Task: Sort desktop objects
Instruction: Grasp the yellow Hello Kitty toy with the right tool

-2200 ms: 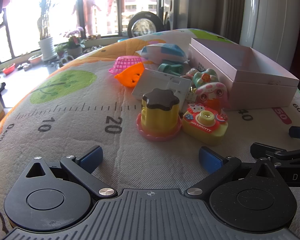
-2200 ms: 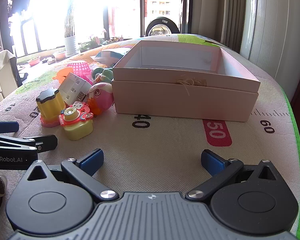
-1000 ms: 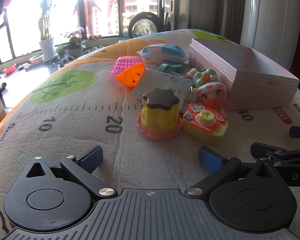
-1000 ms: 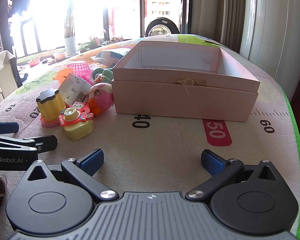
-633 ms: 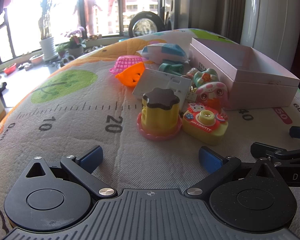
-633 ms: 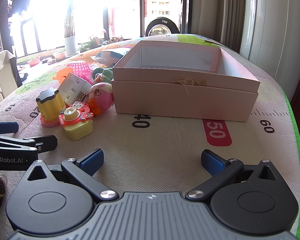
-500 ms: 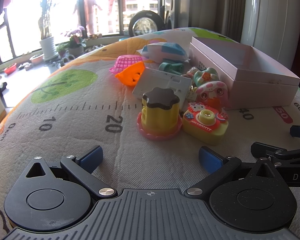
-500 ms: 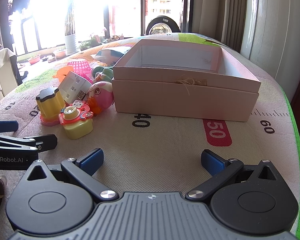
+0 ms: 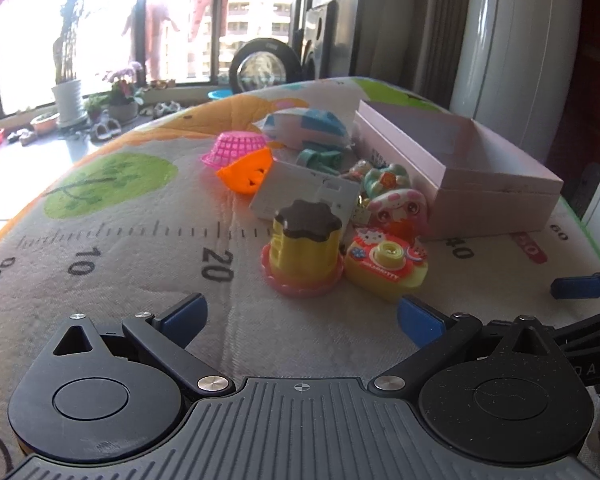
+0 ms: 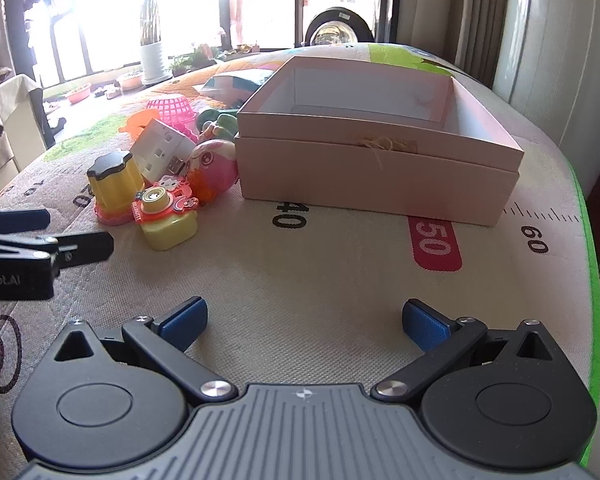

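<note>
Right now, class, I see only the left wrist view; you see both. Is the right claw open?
Observer: Yes, the right claw is open, with only mat between its fingers.
Operator: Any toys inside the pink box?
Observer: The right wrist view shows the pink box with bare inner walls and no toy in sight; its floor is mostly hidden.
Operator: Anything on its near wall?
Observer: A frayed string knot sits near that wall's top edge.

Left gripper was wide open above the mat, yellow pudding toy and camera toy just ahead, touching; pink box beyond.
</note>
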The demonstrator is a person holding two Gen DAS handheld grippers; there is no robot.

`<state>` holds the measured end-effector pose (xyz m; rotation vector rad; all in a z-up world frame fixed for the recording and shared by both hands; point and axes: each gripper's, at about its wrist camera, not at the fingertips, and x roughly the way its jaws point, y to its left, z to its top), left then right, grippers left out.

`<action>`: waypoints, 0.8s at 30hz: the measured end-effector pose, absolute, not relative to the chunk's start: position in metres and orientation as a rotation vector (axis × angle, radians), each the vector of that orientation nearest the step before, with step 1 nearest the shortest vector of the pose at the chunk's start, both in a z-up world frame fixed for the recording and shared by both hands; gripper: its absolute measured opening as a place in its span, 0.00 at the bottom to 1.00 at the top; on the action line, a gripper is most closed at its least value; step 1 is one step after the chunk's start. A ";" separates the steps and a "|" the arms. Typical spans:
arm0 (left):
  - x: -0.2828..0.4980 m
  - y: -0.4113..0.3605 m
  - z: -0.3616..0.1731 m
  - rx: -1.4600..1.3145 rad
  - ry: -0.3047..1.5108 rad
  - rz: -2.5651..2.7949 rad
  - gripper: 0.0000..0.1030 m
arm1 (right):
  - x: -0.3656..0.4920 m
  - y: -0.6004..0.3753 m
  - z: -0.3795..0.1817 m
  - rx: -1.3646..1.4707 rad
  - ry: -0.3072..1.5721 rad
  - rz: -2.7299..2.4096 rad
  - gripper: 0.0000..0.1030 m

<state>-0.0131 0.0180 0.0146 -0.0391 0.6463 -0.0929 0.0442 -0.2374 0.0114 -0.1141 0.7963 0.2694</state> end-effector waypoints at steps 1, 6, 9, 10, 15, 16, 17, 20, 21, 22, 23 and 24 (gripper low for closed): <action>-0.013 0.022 0.018 -0.035 0.634 -0.077 1.00 | 0.047 -0.234 0.014 -0.136 0.813 0.321 1.00; 0.001 0.047 0.038 -0.053 0.620 -0.003 1.00 | 0.051 -0.190 0.030 -0.244 0.718 0.469 0.98; 0.009 0.058 0.044 -0.074 0.624 -0.002 1.00 | 0.062 -0.160 0.026 -0.293 0.692 0.534 0.79; 0.012 0.059 0.045 -0.082 0.628 -0.010 1.00 | 0.066 -0.152 0.023 -0.308 0.678 0.535 0.75; 0.017 0.052 0.039 -0.058 0.647 -0.084 1.00 | 0.071 -0.152 0.023 -0.282 0.688 0.556 0.45; 0.018 0.048 0.036 -0.043 0.654 -0.101 1.00 | 0.067 -0.159 0.026 -0.278 0.692 0.565 0.44; 0.019 0.044 0.033 -0.027 0.663 -0.116 1.00 | 0.062 -0.168 0.028 -0.283 0.694 0.572 0.44; 0.023 0.029 0.024 0.016 0.691 -0.158 1.00 | 0.052 -0.197 0.033 -0.278 0.730 0.552 0.46; 0.025 0.025 0.022 0.020 0.697 -0.171 1.00 | 0.049 -0.208 0.036 -0.268 0.747 0.538 0.48; 0.026 0.021 0.021 0.022 0.700 -0.184 1.00 | 0.047 -0.220 0.040 -0.252 0.743 0.528 0.56; 0.027 0.017 0.019 0.028 0.701 -0.196 1.00 | 0.045 -0.231 0.048 -0.232 0.717 0.512 0.66; 0.028 0.014 0.019 0.033 0.700 -0.206 1.00 | 0.044 -0.243 0.058 -0.207 0.678 0.483 0.71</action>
